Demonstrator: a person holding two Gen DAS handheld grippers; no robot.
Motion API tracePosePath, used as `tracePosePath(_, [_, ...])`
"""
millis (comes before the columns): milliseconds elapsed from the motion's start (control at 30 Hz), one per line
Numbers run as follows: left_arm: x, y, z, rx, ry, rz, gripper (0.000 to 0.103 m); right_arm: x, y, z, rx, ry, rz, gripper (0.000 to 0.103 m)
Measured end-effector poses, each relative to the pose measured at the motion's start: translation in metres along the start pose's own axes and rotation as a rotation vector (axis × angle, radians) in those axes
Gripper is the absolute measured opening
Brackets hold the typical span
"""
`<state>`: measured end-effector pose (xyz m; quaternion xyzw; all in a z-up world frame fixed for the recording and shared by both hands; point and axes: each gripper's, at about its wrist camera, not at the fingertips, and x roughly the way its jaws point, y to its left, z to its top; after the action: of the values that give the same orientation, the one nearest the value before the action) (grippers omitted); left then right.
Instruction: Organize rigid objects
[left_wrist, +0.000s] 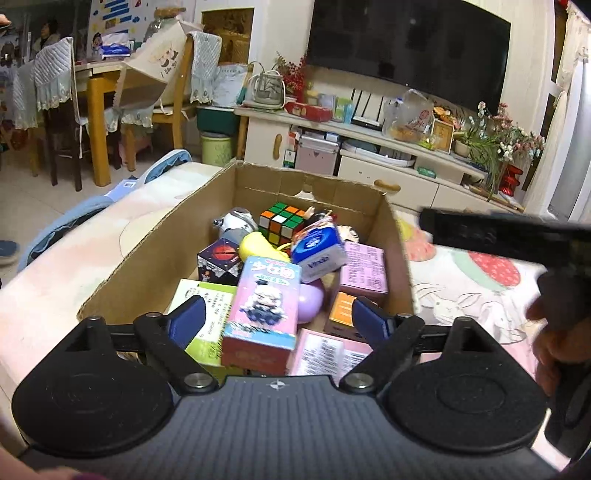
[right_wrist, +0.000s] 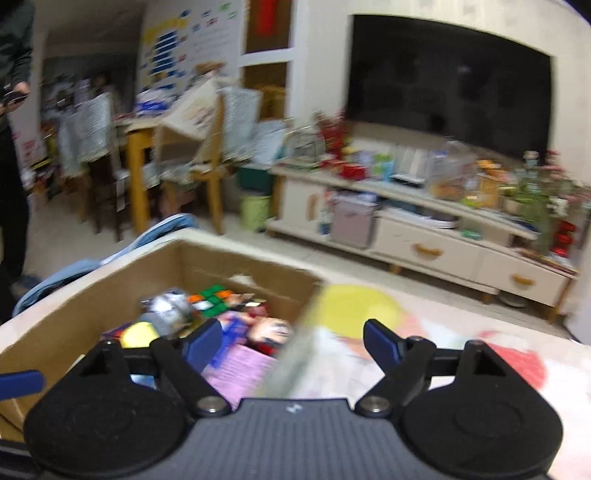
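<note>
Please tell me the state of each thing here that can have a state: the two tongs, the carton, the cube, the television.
Left tongs: open, holding nothing, over the box.
Right tongs: open, holding nothing; view blurred.
Cardboard box: open at the top, holding many toys and small boxes.
Rubik's cube: scrambled, lying in the box.
Television: screen dark.

toys in box, cube rearmost

A pale pink cloth-covered surface printed with rabbits and a strawberry is seen bearing 1 open brown cardboard box; blue fabric is draped at its far-left edge.
</note>
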<state>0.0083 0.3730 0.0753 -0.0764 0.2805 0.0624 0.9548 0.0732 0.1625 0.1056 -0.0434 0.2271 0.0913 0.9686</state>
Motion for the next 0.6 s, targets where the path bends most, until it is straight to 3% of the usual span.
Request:
tracePosePath(233, [-0.019, -0.025, -0.01, 0.025, -0.011, -0.02, 0.103, -0.052, -0.037, -0.033, 0.067, -0.01, -0.124, 0.087])
tracePosePath(600, [-0.064, -0.048, -0.022, 0.093, -0.035, -0.004, 0.103, -0.119, -0.052, -0.065, 0.138, 0.013, -0.155, 0.092])
